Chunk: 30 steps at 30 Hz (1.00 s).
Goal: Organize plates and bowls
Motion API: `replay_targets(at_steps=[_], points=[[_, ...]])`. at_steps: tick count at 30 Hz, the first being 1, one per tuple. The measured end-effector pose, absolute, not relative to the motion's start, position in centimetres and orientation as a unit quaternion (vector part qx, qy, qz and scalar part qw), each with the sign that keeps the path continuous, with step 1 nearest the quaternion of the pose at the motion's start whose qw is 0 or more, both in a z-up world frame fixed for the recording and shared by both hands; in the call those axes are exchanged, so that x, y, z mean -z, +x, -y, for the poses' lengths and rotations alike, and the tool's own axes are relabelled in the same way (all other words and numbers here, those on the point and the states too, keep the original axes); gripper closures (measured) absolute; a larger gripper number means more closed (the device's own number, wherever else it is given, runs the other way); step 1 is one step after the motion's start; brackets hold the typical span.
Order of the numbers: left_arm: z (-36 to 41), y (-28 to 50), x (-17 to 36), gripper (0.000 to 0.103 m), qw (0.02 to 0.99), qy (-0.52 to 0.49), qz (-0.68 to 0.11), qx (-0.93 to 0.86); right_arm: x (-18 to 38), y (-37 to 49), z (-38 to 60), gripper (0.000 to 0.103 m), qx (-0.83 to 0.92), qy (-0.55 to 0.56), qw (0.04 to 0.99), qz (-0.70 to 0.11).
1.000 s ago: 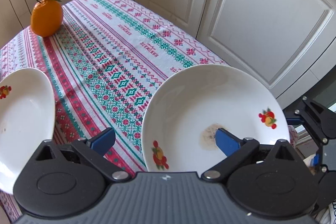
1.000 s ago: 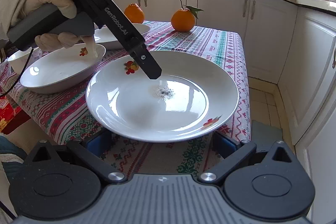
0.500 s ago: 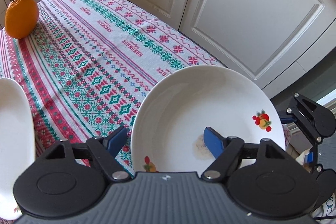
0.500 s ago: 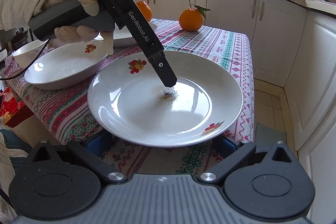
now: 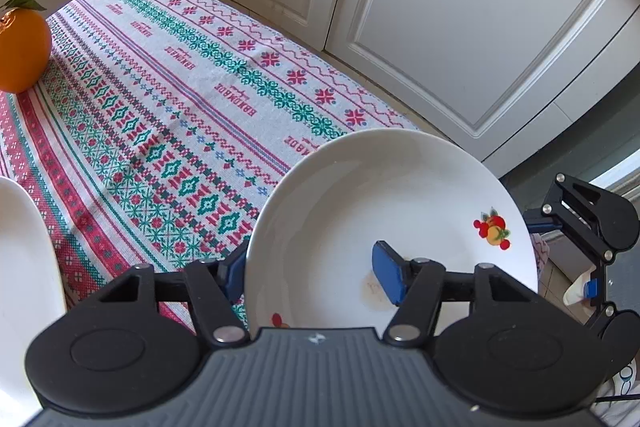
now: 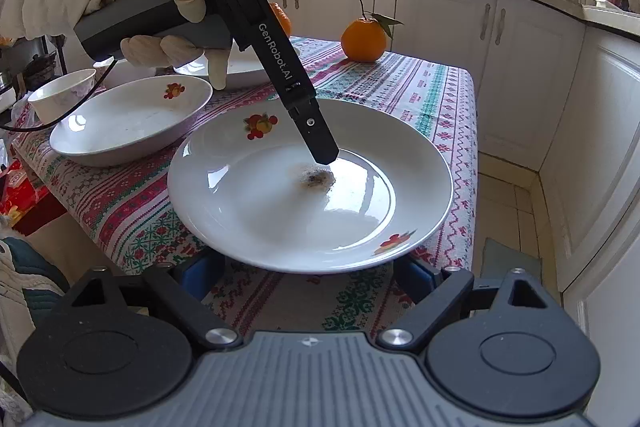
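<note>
Right wrist: plate (image 6: 260, 223) hides tongs (image 6: 308, 277) tips, probably open

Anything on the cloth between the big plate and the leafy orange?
Nothing: in the left wrist view only bare patterned tablecloth lies between the plate and the orange.

A large white plate (image 6: 280, 211) with small fruit prints on its rim and a dark smudge at its centre sits at the near corner of the table, its edge overhanging slightly. Just beside it, to the left, lies a shallower white dish (image 6: 128, 123) with the same fruit print. Behind that stands a small white bowl (image 6: 60, 95), and another white plate (image 6: 240, 67) lies farther back.
</note>
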State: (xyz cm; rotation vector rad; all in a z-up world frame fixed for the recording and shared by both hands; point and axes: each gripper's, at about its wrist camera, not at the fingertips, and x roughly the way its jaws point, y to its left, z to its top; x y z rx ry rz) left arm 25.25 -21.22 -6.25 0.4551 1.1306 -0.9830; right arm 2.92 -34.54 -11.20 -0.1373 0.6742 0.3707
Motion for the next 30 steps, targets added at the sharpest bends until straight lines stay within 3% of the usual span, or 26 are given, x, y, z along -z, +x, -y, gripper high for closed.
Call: replay_targets(at_steps=[17,30], points=[[20.9,25.2,6.3,0.042,0.707,0.215,-0.505,0.446,11.1,2.9,34.6,0.019,-0.192,-0.057,0.922,-0.332],[20.1,25.1,5.1,0.042,0.716,0.201,-0.498,0.446,10.0,3.6,34.5,0.020,-0.206,-0.088,0.915,-0.335]])
